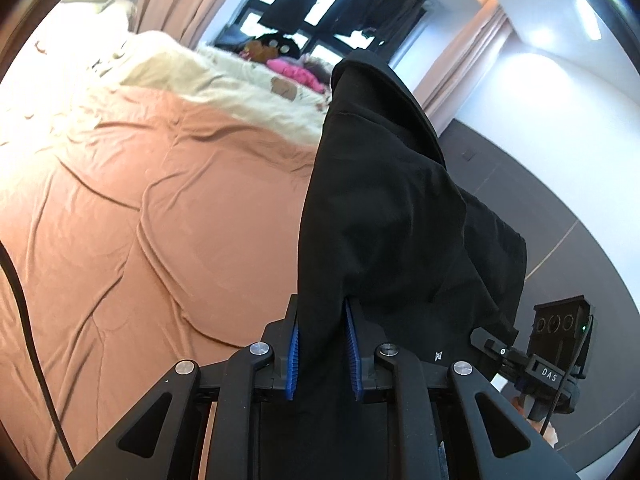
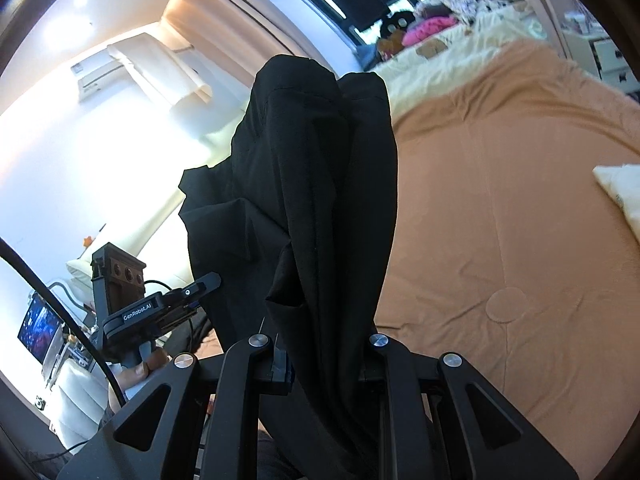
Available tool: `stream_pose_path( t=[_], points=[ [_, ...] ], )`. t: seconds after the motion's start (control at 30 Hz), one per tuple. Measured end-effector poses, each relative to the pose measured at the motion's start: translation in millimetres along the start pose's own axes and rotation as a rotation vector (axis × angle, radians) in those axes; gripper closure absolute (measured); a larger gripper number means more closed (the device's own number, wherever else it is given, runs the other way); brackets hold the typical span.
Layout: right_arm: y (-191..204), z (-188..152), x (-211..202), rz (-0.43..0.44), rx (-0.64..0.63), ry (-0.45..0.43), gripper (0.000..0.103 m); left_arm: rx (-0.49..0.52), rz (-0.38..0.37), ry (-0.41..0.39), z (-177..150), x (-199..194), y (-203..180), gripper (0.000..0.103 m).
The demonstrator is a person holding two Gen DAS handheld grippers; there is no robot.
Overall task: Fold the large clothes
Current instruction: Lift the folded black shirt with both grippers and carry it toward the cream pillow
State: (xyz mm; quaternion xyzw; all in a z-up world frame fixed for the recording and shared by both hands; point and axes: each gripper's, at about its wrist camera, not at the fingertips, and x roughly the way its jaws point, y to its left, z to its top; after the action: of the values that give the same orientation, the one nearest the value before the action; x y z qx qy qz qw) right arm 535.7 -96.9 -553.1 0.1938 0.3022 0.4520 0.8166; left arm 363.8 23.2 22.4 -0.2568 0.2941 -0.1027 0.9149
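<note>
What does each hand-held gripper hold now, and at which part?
Both hold the same black garment. The left hand-held gripper and the right hand-held gripper each pinch a bunched fold; which part cannot be told.

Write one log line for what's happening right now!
left gripper: shut on black garment | right gripper: shut on black garment | garment: lifted above bed

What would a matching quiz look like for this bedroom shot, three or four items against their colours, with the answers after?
Items:
1. garment clamped in both grippers
2. bedspread
3. fluffy blanket
4. bundle by the window

Colours:
A. bright pink
B. cream
C. black
D. salmon orange

Pairs: 1-C, 2-D, 3-B, 4-A
</note>
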Motion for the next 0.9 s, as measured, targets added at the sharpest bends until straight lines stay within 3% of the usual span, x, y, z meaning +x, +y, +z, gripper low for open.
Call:
stream_pose_path(
  t=[0.23,0.53,0.9],
  points=[
    [8.8,-4.3,-26.1,-0.01,-0.038,-0.062,0.089,0.048,-0.06,-0.047,3.8,-38.7,-46.6,0.082],
    [15.0,-6.8,-23.1,-0.059,-0.09,-0.109,0.089,0.083,-0.161,-0.079,-4.7,-74.0,-120.2,0.082],
    [35.6,-13.8,-152.2,-0.188,-0.161,-0.179,0.089,0.164,-0.276,-0.055,-8.4,-37.2,-228.1,0.082]
  ],
)
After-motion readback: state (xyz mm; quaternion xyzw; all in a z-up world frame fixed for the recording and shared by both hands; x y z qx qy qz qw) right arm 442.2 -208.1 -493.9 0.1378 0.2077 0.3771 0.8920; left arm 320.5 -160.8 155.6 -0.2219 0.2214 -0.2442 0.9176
